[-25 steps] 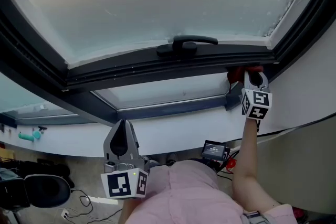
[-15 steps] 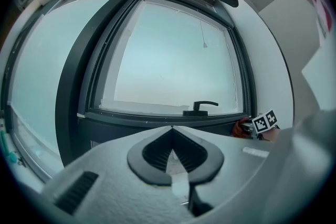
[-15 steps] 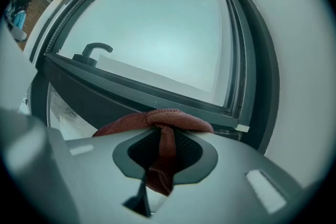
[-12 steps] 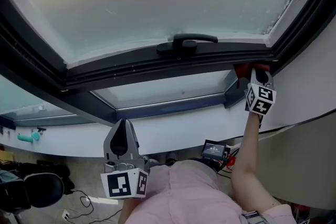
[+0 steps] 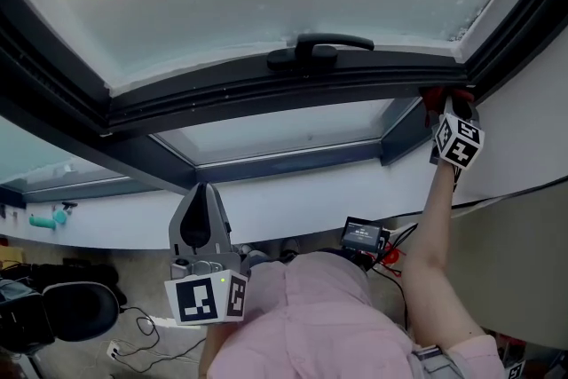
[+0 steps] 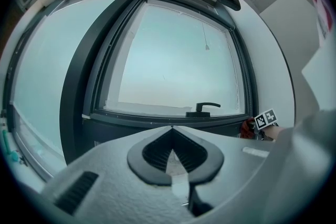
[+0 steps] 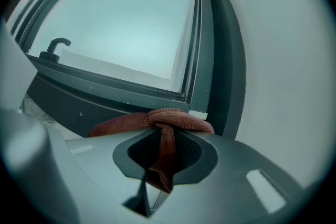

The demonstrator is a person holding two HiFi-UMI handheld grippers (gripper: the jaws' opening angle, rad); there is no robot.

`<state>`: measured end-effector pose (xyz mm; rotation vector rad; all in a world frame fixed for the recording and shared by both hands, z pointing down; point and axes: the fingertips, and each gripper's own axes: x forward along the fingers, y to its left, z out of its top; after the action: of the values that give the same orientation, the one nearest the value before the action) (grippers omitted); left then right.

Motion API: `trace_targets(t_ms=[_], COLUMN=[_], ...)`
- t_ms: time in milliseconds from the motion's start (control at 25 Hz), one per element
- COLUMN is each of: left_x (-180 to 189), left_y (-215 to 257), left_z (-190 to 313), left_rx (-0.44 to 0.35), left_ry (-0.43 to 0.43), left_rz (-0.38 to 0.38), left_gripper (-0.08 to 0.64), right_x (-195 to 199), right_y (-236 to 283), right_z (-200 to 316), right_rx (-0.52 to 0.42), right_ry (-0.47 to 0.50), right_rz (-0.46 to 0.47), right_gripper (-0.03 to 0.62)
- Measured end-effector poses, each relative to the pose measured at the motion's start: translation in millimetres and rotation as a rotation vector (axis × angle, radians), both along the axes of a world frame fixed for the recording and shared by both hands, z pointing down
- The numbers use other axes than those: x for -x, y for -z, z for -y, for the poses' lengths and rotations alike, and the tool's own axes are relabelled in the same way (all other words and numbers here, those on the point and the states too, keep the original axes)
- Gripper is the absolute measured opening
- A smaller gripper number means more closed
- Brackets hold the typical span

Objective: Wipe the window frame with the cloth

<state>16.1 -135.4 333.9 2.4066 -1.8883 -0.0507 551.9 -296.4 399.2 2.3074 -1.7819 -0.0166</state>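
Cloth (image 5: 436,94) sits at the frame's (image 5: 266,98) right corner, wall close beside, in the head view; the left gripper view shows the left claw (image 6: 171,129) pressed together, empty; the right gripper view shows the right claw (image 7: 166,124) pinching it.

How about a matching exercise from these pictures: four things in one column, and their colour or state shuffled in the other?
Things:
1. left gripper
2. right gripper
3. cloth
4. window handle

States:
A. reddish-brown, bunched at the corner of the window frame
B. black lever, touched by neither gripper
C. shut, nothing between the jaws
D. shut on the cloth

Pairs: 1-C, 2-D, 3-A, 4-B
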Motion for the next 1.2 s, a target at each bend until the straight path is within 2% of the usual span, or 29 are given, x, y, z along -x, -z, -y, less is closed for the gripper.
trace_targets(t_ms=[200,840,960,1080,1200], left_x=[0,7,13,21,29], left_y=[-1,4,4,4,3], left_z=[-3,-19,-25,-30,-34], left_rx=[0.002,-0.017,-0.018,-0.020,-0.022], left_ry=[-0.006,-0.010,0.003,0.019,0.032], left_rz=[0.006,0.003,-0.002,-0.001,0.001], left_gripper=[-0.003,-0.003,-0.003,-0.003,-0.003], right_x=[-16,-22,-15,-1,28], right_y=[-2,-4,-1,4,14], right_z=[-2,-1,-12,-34,-58], right_rx=[0.014,0.070,0.069,0.031,-0.014], right_ry=[-0.027,-0.057,-0.071,-0.067,-0.014], right_rz=[-0.002,-0.003,0.010,0.034,0.051], right_gripper=[0.069,0.069,0.067,0.067,0.067])
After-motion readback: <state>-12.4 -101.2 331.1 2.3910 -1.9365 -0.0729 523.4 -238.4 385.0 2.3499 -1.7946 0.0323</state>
